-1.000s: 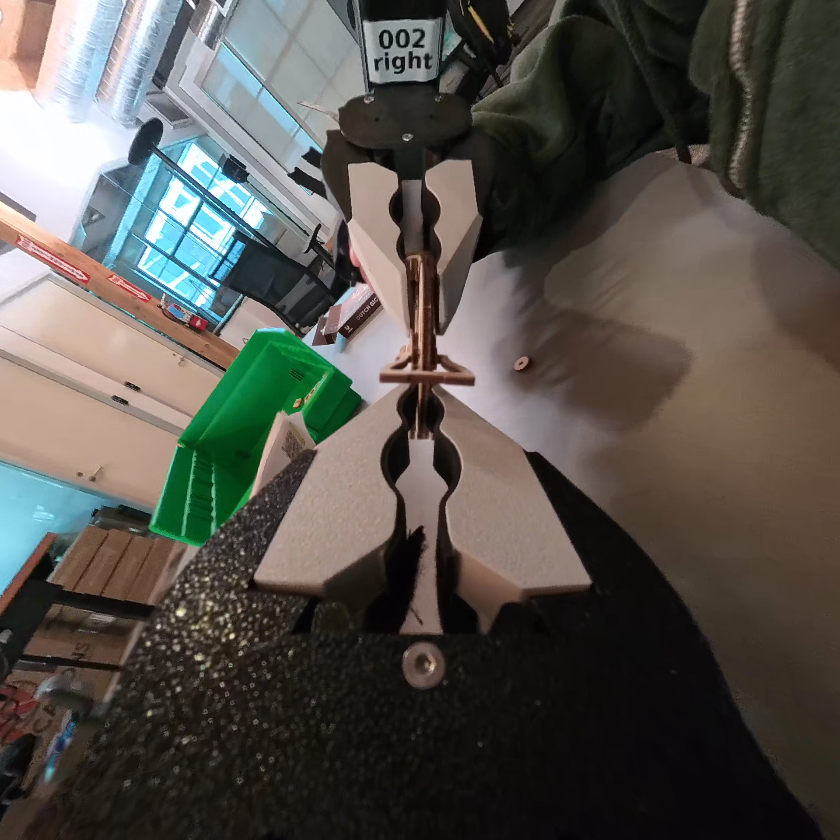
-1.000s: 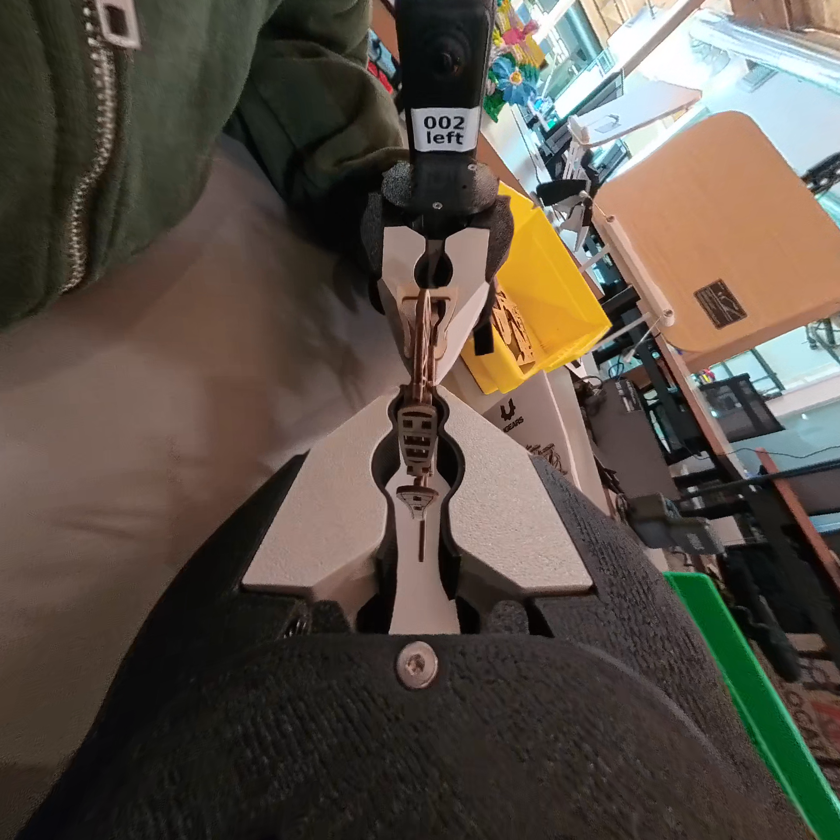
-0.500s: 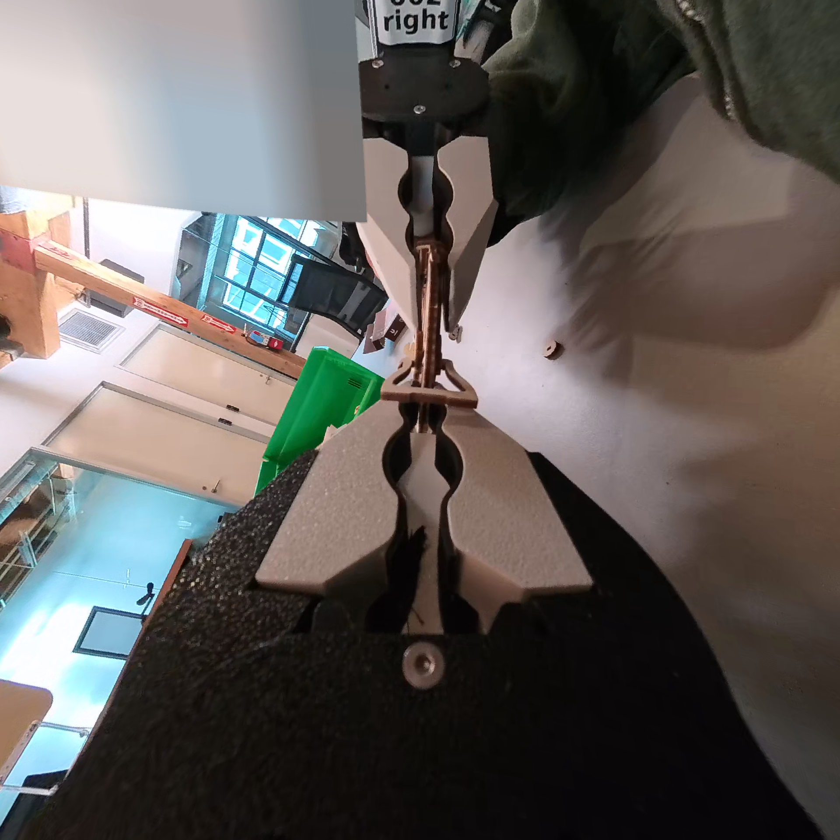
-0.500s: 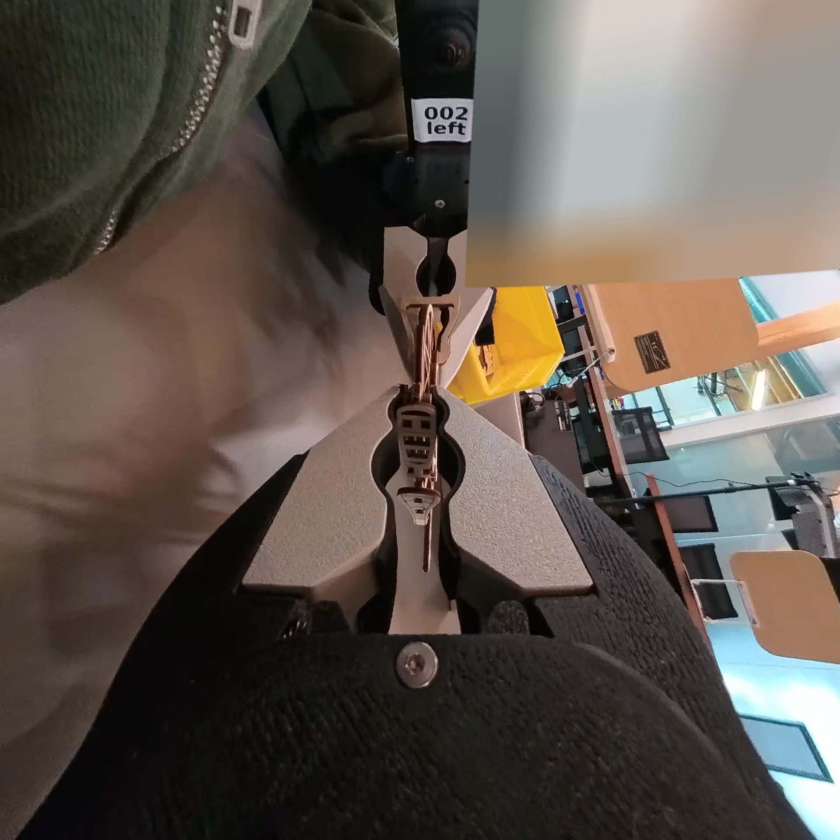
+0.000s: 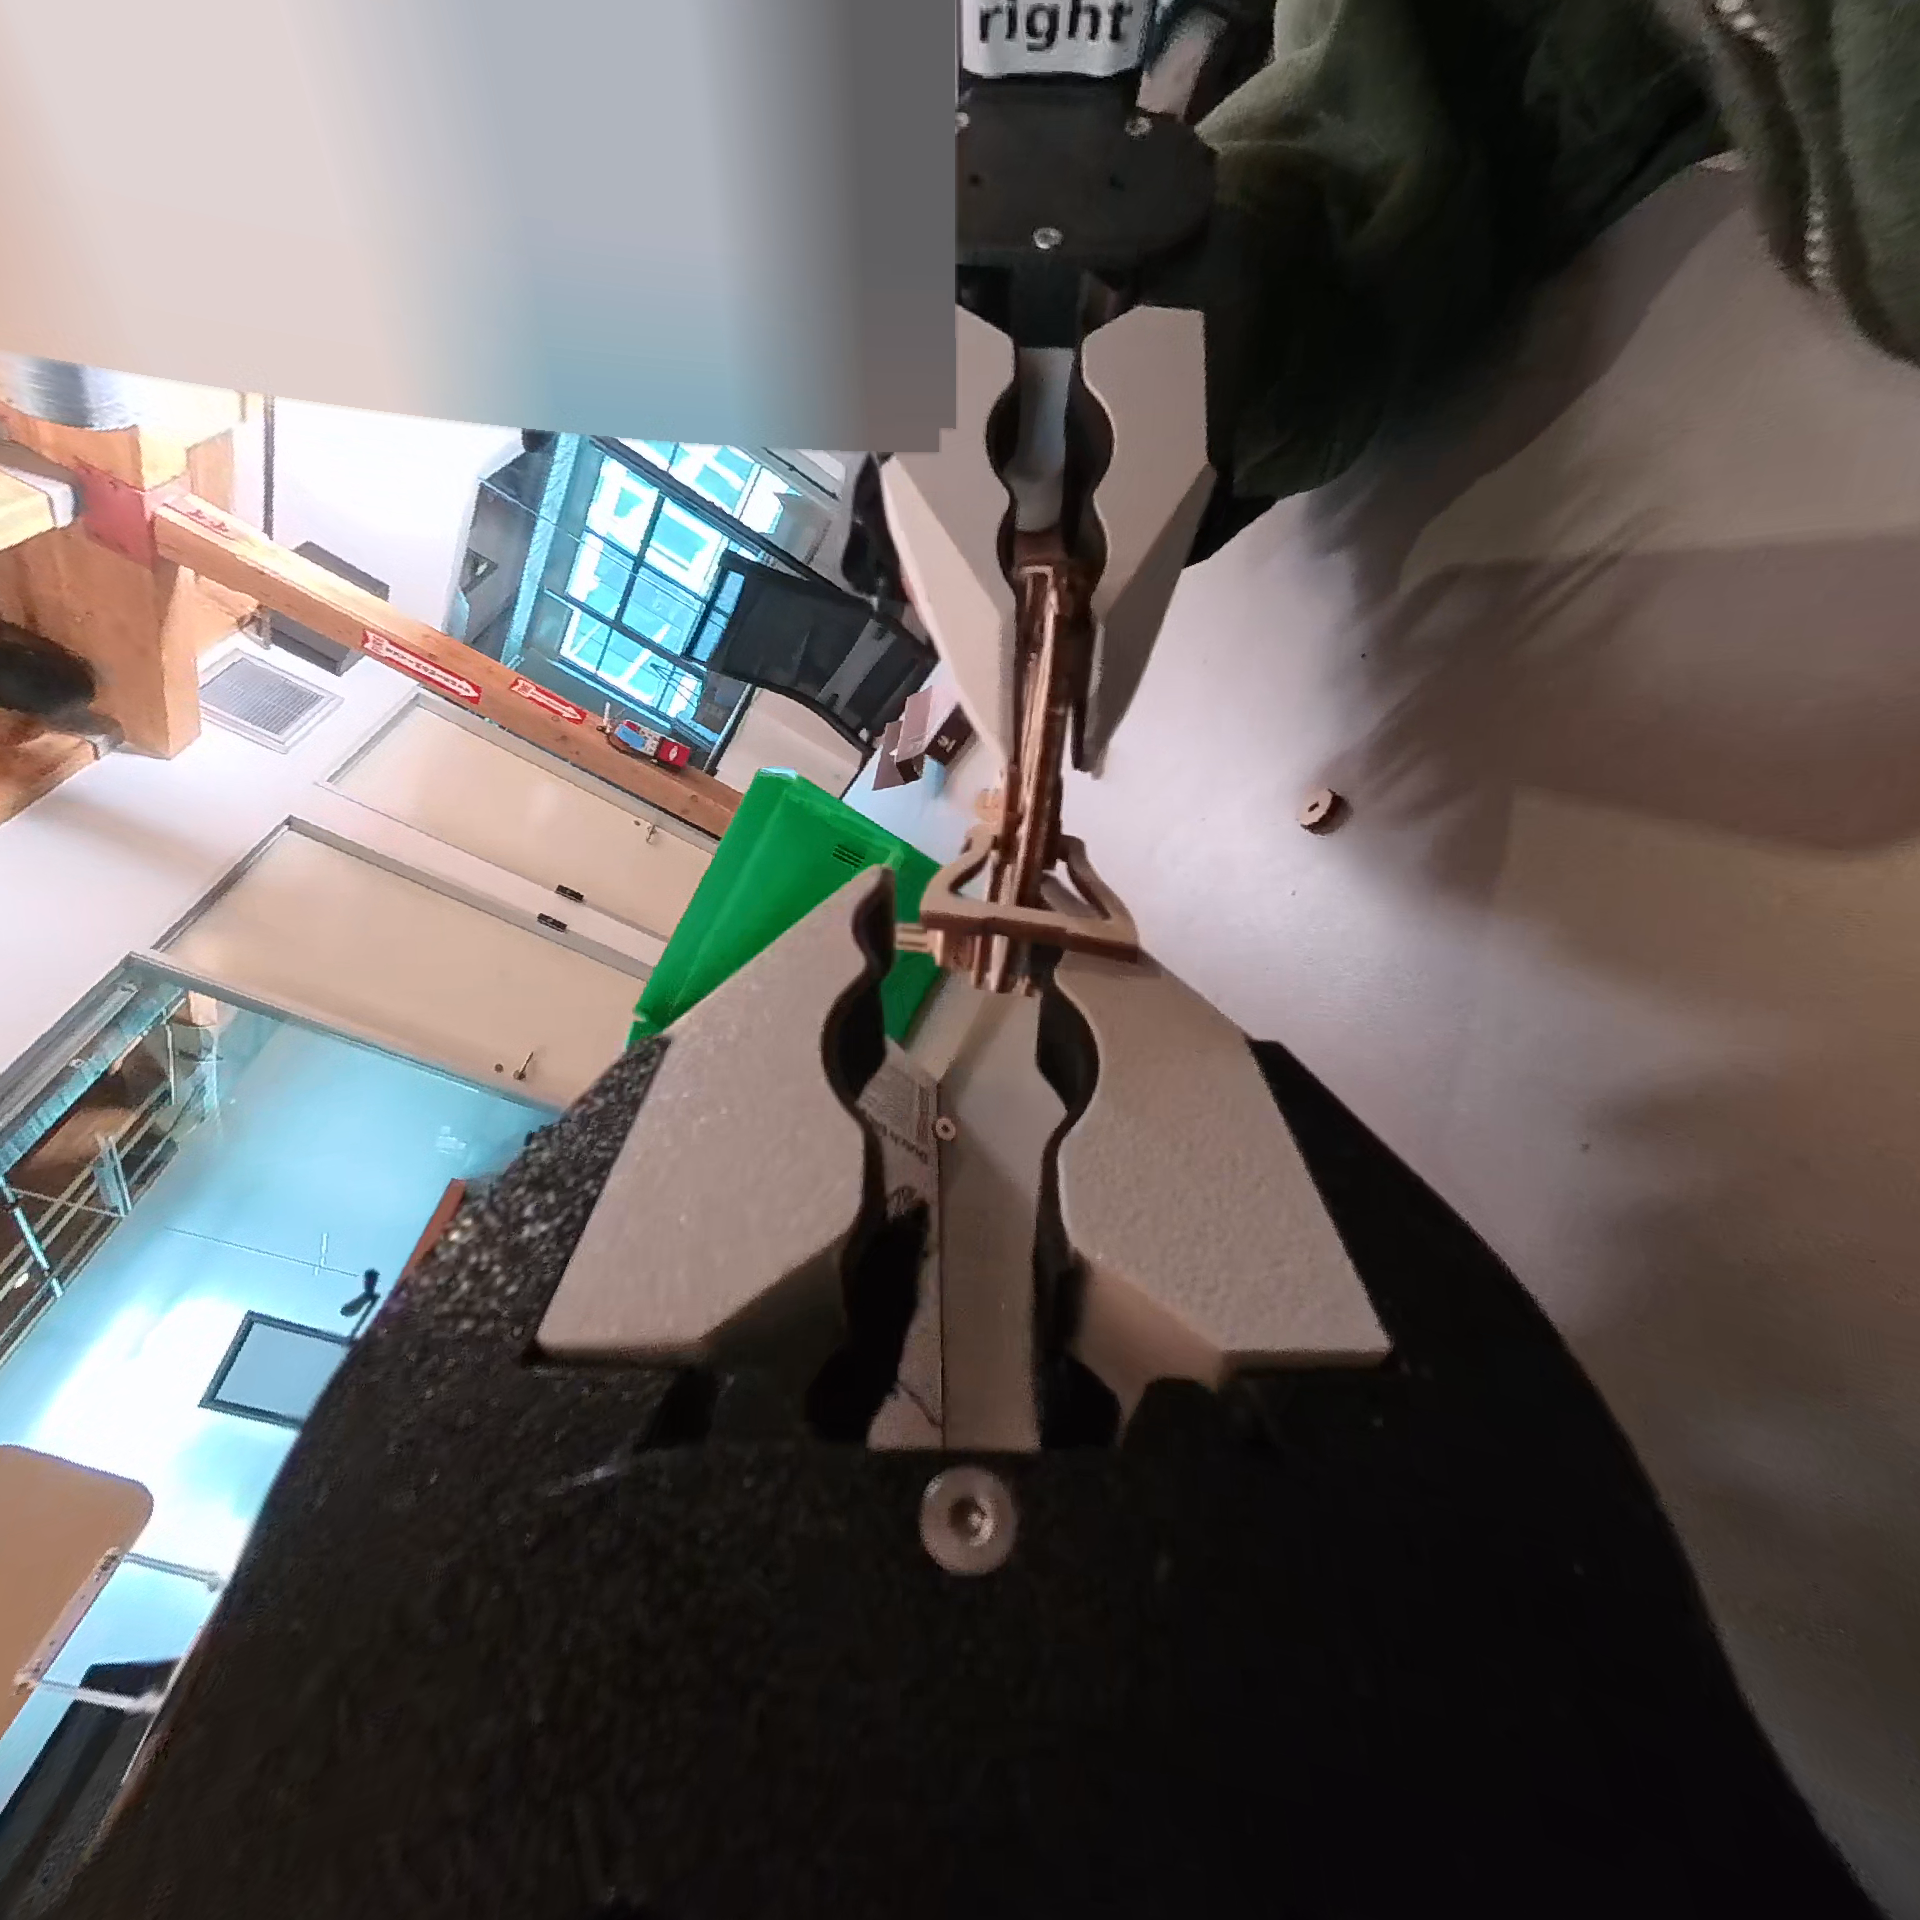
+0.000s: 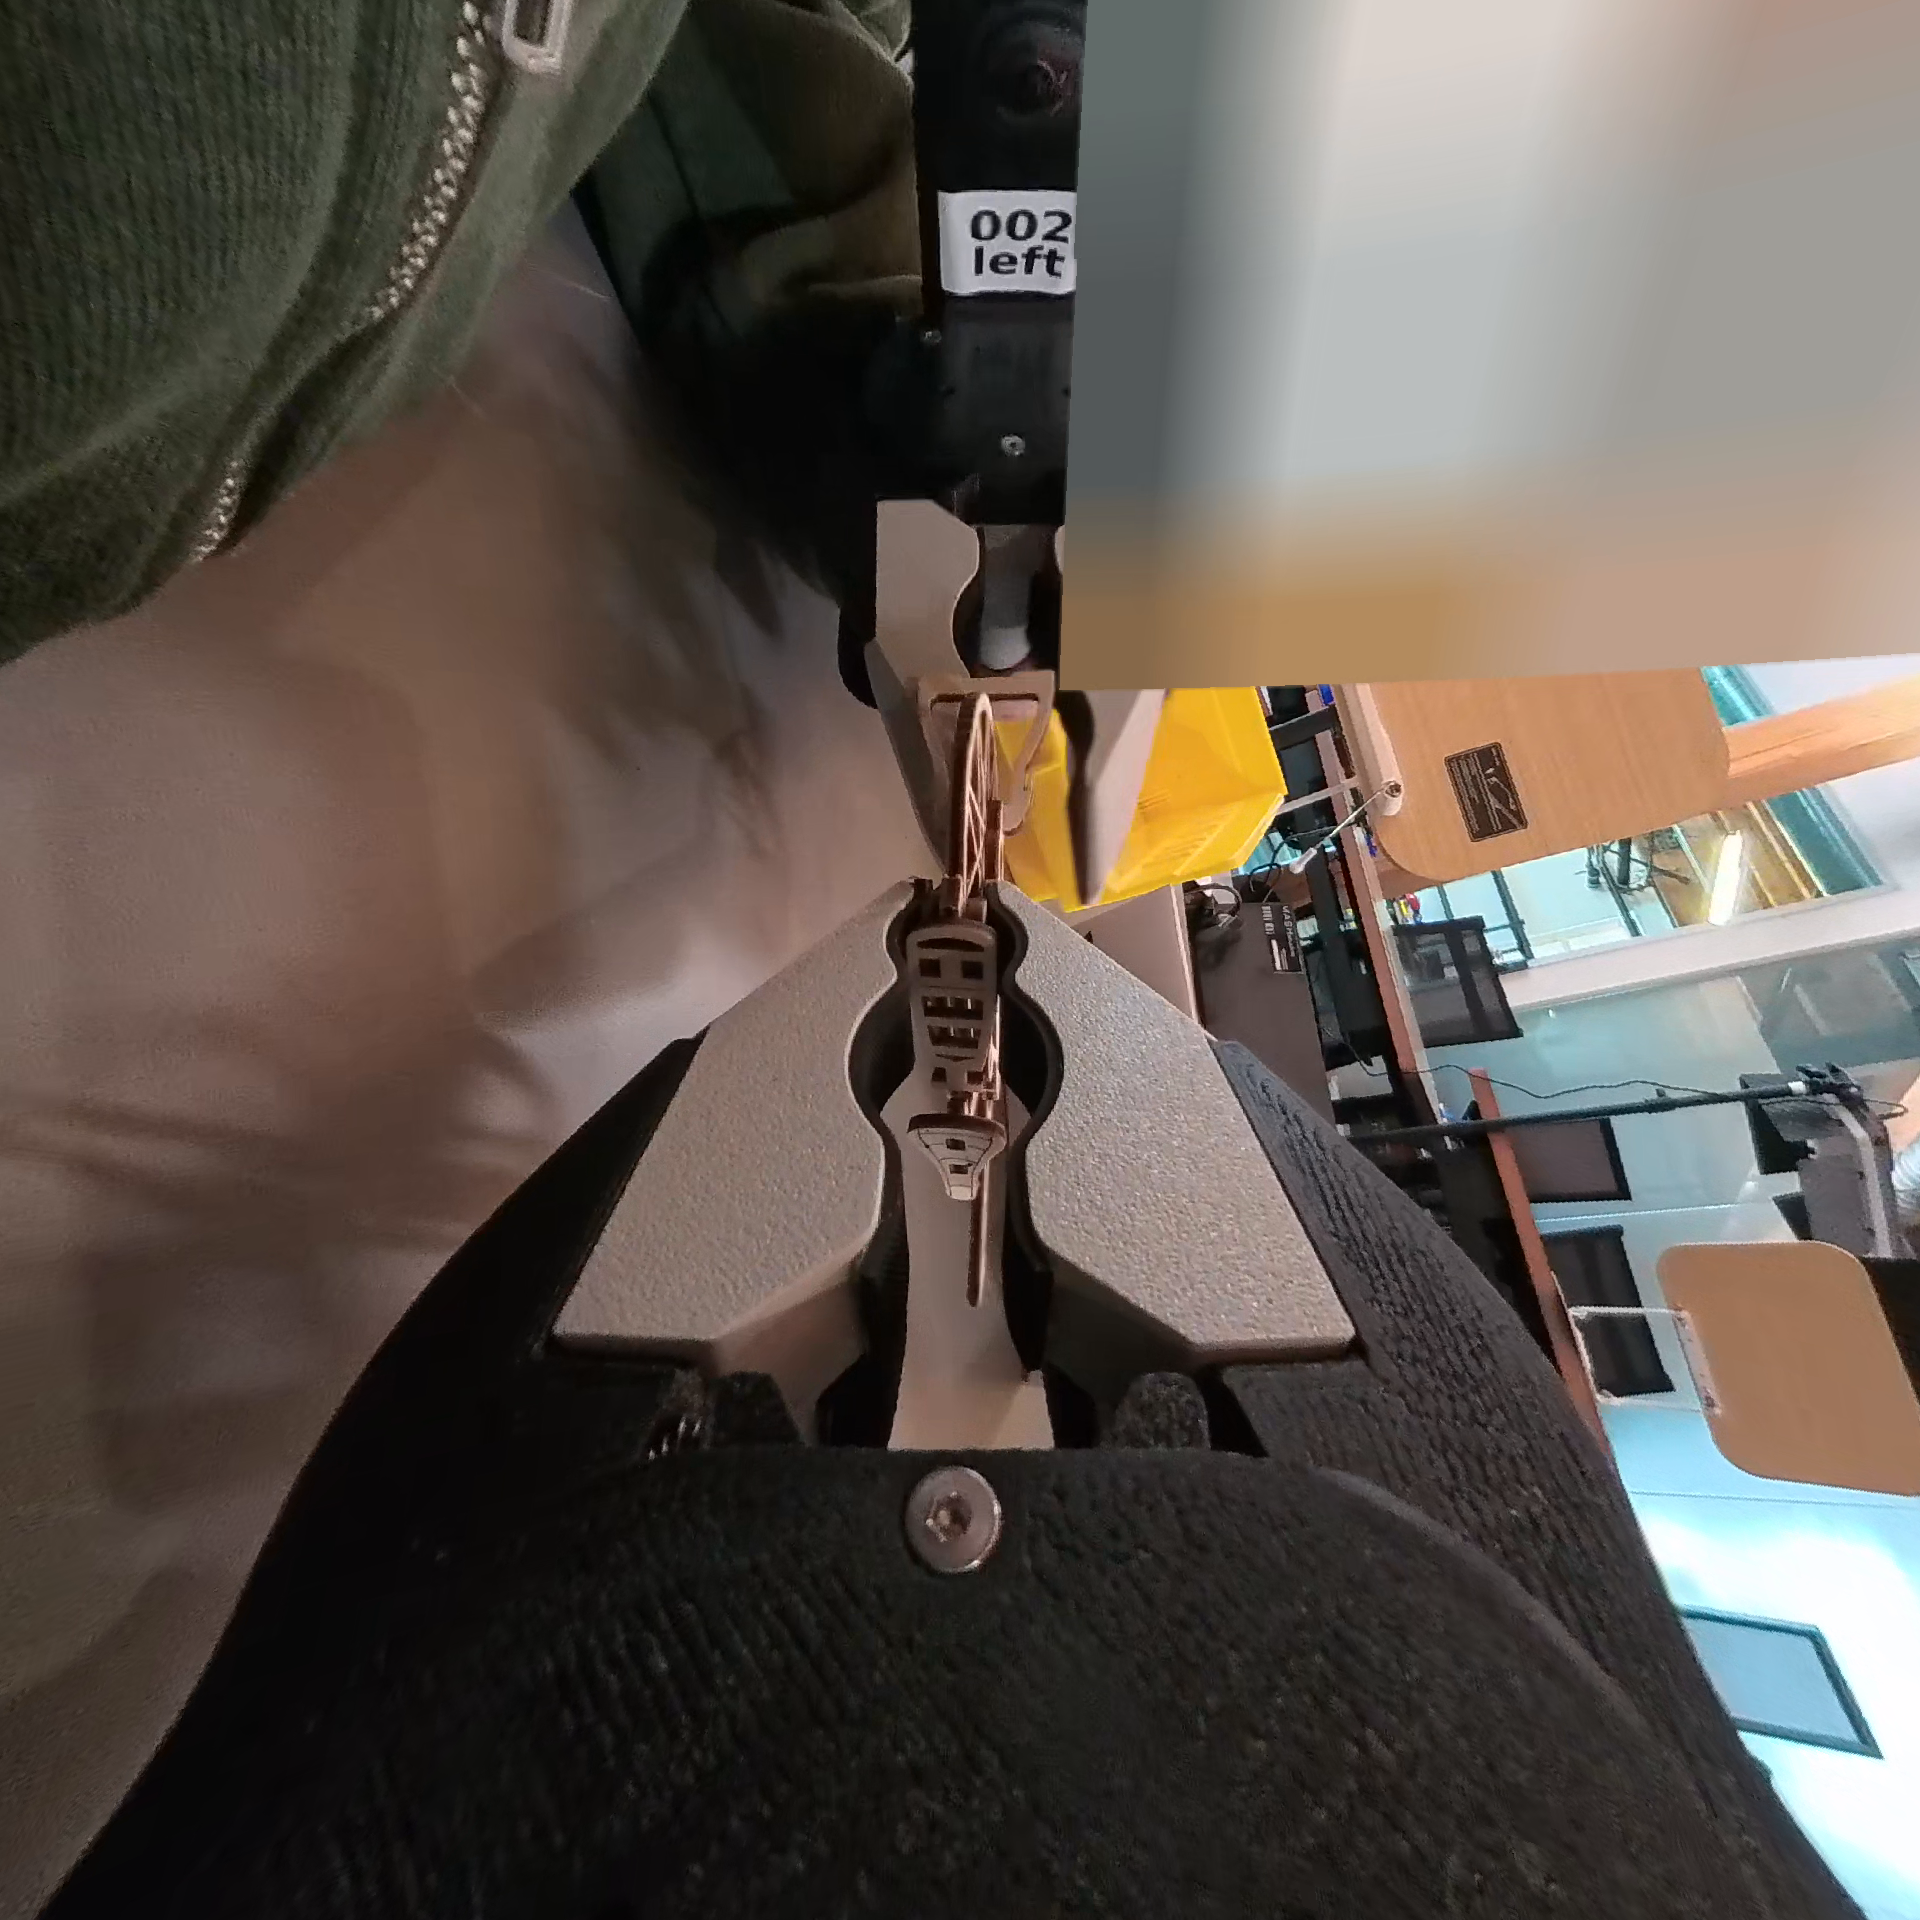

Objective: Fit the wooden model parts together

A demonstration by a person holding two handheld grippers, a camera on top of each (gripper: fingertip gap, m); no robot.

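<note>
The left tool [image 5: 966, 935] has spread its fingers since a moment ago, releasing the wooden model [image 5: 1039, 831]. The right tool [image 6: 961, 894] faces it tip to tip above the surface [image 5: 1558, 935], clenched on the model.

We note pale tan wood on the wooden model [image 5: 1039, 790], with brown laser-cut edges and a ladder-like cut-out pattern [image 6: 954, 997]. Both grippers — left gripper [image 5: 961, 935], right gripper [image 6: 954, 894] — show speckled grey fingers on grainy black bodies. Bins: one green bin [image 5: 790, 883], one yellow bin [image 6: 1195, 790]; sleeve [image 5: 1455, 208] — dark olive knit.
</note>
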